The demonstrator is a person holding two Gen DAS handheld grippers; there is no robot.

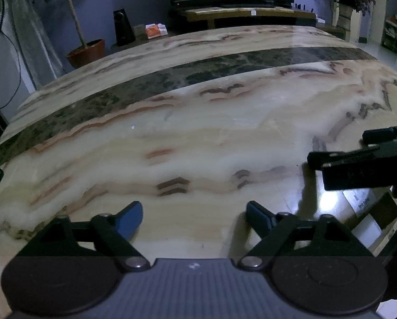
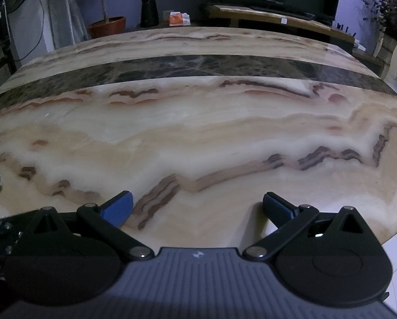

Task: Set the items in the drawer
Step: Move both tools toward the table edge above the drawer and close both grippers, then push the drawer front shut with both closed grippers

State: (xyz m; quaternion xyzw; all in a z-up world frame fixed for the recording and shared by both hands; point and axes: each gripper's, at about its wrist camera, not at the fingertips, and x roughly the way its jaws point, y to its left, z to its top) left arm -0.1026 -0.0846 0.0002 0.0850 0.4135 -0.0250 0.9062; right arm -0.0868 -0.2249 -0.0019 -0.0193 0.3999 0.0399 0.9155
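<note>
While both grippers hang low over the marble table (image 1: pixel 198 138), no drawer and no item to put away shows in either view, so I cannot tell where they are. Far on the left, a plant pot (image 1: pixel 88 53) stands on the floor past the table, and a black speaker (image 1: pixel 123 26) and a small orange box (image 1: pixel 154 30) sit beyond the far edge. Next comes the left gripper (image 1: pixel 194 219). Its blue fingers (image 1: pixel 130 218) are spread wide and there is nothing between them. To its right is the right gripper (image 2: pixel 197 208), spread just as wide and also holding nothing; its black side pokes into the left view. Low at the right of the left view, under that gripper, there is a brown cardboard shape with a white label (image 1: pixel 363 202), but it is too hidden to name. Since no item shows, I cannot say if it is heavy, soft or slippery, or where to grab it. The tabletop looks smooth and shiny, so I think things could slide on it.
</note>
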